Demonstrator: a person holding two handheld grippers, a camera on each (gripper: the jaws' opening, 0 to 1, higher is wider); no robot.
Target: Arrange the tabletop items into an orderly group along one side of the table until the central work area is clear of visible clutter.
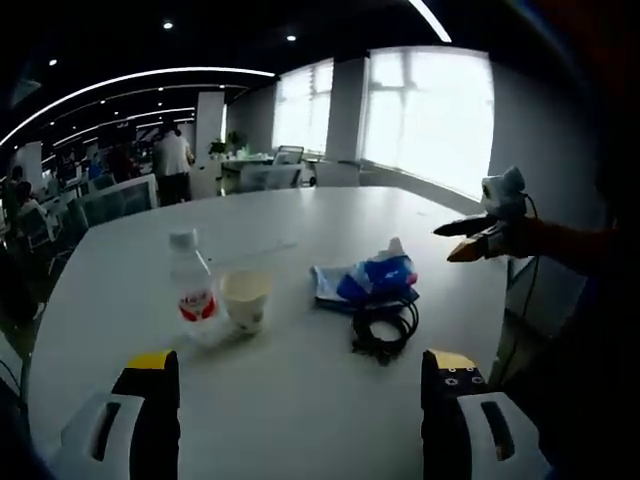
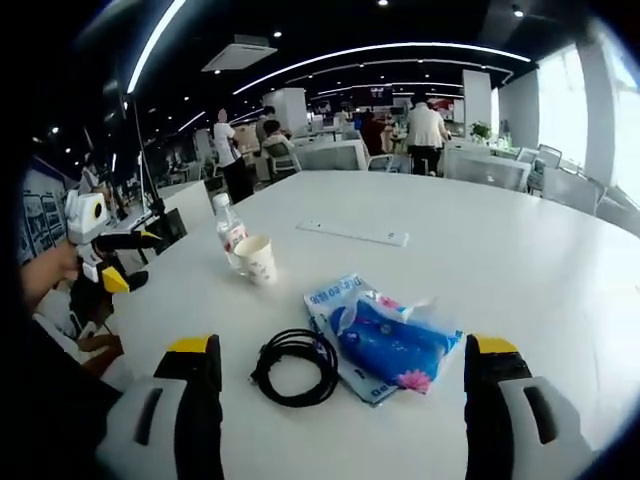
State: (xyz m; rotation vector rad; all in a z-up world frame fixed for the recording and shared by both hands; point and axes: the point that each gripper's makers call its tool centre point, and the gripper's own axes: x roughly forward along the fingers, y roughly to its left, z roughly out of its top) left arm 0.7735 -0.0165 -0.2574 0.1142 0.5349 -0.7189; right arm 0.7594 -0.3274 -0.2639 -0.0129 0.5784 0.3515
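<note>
**Items on the white table, both grippers apart and empty**

Left gripper view: the left gripper [image 1: 300, 400] has its jaws wide apart above the table [image 1: 300, 215]. A bottle [image 1: 193, 290] stands upright, touching a paper cup [image 1: 245, 298]; its contents cannot be seen. A tissue pack [image 1: 368, 280] lies beside a coiled cable [image 1: 385, 328].

Right gripper view: the right gripper [image 2: 345, 385] is also spread wide, holding nothing, with the cable just ahead and the tissue pack's long axis running diagonally.

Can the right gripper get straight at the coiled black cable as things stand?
Probably yes. The right gripper has its jaws wide open, and the coiled black cable lies on bare table just ahead, beside the blue tissue pack, with nothing on top.
</note>
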